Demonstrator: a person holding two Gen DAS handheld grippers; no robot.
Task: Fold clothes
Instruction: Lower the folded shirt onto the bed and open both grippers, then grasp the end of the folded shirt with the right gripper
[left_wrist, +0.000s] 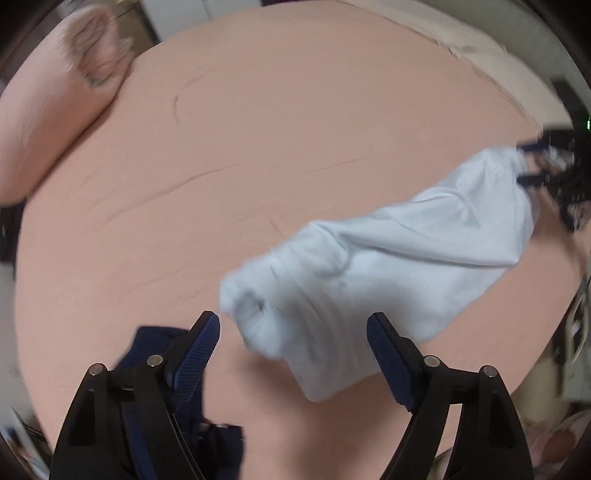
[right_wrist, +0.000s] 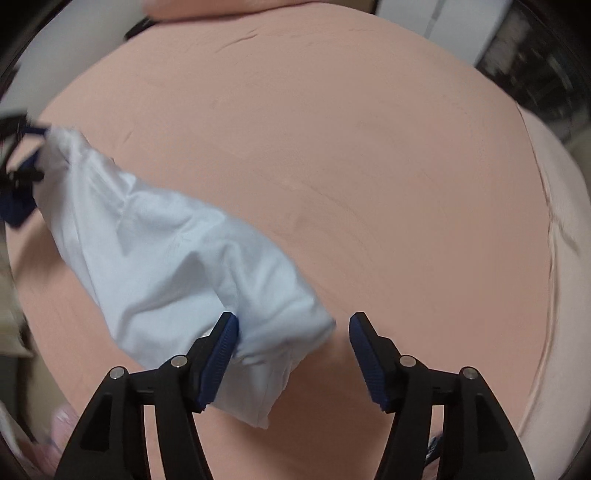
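Note:
A white garment lies bunched in a long roll across the peach bed sheet. My left gripper stands open above its near end; neither pad presses on the cloth, which is blurred there. In the right wrist view the other end of the white garment sits between the fingers of my right gripper. That gripper is open: the cloth brushes the left pad and the right pad is well apart from it. Each gripper shows small at the other view's edge, the right gripper and the left gripper.
A dark navy garment lies under my left gripper's left finger. A peach pillow sits at the far left of the bed. A pale blanket runs along the bed's far right side, the same blanket by the right edge.

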